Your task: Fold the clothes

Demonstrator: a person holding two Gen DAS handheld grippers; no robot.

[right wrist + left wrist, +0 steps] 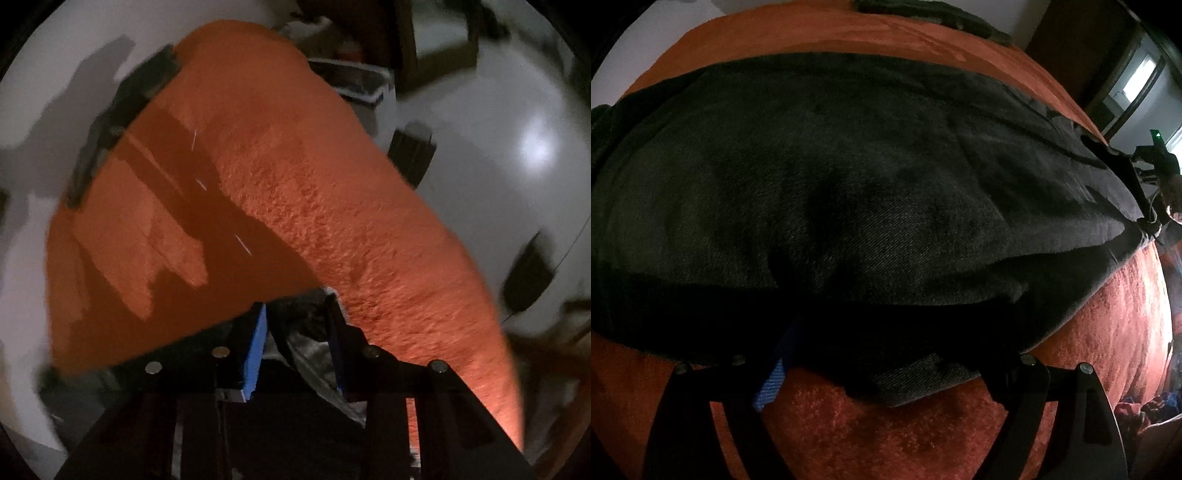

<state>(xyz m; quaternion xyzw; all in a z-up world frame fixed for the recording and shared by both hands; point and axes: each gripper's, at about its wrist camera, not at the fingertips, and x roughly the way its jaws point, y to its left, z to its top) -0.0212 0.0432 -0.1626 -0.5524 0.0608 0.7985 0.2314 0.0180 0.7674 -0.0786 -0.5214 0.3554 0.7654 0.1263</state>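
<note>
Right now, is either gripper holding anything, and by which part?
Nothing looks clamped. The left gripper is wide open at the dark denim garment's near edge. The right gripper has its corner loose between the pads.

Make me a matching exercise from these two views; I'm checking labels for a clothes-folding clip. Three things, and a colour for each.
Things:
1. jeans
2. rug
3. pads on the jaws

Colours:
A. blue
B. dark grey
C. orange-red

Pairs: 1-B, 2-C, 3-A
</note>
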